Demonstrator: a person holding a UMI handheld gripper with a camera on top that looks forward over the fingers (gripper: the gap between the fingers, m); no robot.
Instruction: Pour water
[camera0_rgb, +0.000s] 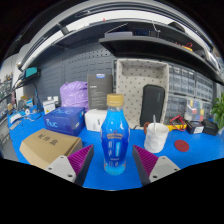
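Between the two pink-padded fingers (78, 160) of the gripper (114, 162) stands a clear plastic bottle (115, 138), upright on the smooth blue table (190, 152), its yellow cap on and blue liquid inside. Whether the pads press its sides cannot be told. Just right of the bottle sits a white cup (156, 137) with a thin stick in it. Left of the fingers lies a brown cardboard box (46, 147), with a glossy blue box (64, 120) behind it.
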